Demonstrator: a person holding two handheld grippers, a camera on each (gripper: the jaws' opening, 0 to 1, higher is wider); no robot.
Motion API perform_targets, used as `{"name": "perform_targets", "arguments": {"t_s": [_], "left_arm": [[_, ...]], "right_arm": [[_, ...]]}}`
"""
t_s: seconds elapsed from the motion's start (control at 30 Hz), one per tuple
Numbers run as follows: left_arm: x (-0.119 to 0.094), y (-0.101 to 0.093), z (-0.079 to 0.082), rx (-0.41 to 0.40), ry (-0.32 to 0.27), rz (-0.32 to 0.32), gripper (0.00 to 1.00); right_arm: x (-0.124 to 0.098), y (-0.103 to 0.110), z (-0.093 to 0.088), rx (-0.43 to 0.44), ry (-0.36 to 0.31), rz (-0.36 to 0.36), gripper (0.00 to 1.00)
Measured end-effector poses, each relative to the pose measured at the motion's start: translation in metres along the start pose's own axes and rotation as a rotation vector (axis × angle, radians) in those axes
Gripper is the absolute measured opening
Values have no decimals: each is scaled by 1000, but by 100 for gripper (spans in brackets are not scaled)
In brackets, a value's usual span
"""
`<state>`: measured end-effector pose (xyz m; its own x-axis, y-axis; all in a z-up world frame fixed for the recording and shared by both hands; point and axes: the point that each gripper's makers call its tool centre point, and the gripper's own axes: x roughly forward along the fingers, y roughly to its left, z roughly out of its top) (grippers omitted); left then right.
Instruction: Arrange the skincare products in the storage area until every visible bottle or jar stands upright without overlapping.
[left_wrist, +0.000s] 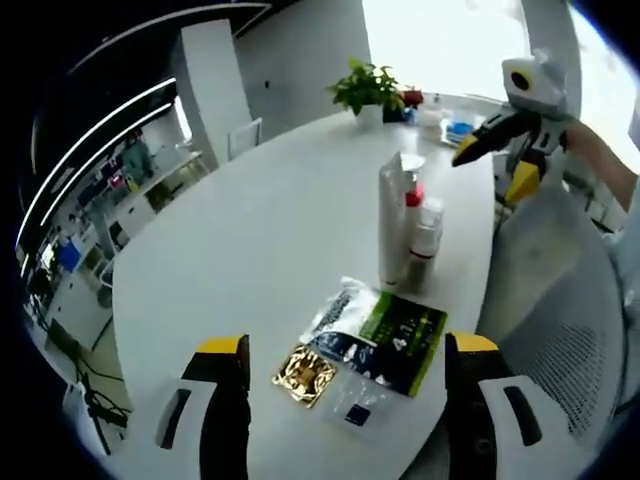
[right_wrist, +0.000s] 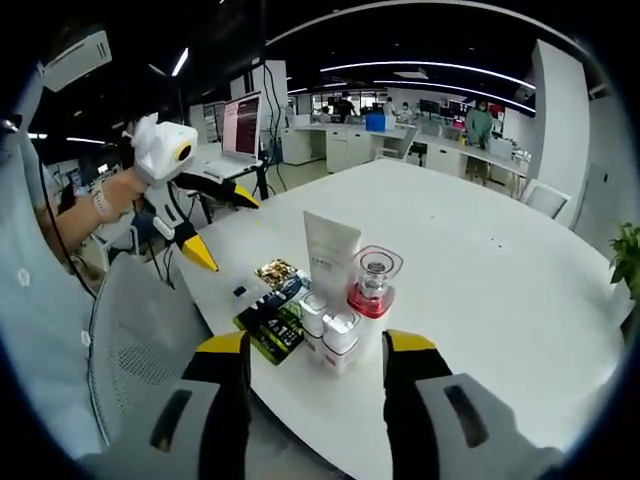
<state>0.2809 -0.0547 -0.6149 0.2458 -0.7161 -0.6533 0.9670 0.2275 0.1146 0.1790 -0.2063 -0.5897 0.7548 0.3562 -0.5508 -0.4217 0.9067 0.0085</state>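
A: Bottle cluster stands upright at the bench edge, touching, flat sachets just beside.
B: Right gripper nearer, straight in front, jaws apart, empty. Left gripper also apart, sachets between it and the bottles.

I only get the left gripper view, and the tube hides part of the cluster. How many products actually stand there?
Observer: Four. In the right gripper view there is the tube, a red-based bottle, a small white bottle and a second one.
Operator: Is any of them lying down on that side?
Observer: No. All four stand upright, packed close together, with the two small ones in front of the tube.
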Motion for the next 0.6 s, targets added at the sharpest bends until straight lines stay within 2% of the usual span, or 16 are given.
{"name": "perform_targets", "arguments": {"t_s": [0.27,0.47,0.6], "left_arm": [[-8,0,2,-59,-40,48,83],[-16,0,9,-58,-89,84,87],[-20,0,9,-64,-94,101,92]], "right_arm": [[-1,-1,1,-2,-1,-11,58],[-4,-2,2,-9,-12,-24,61],[-5,-4,1,-12,-10,-42,67]]}}
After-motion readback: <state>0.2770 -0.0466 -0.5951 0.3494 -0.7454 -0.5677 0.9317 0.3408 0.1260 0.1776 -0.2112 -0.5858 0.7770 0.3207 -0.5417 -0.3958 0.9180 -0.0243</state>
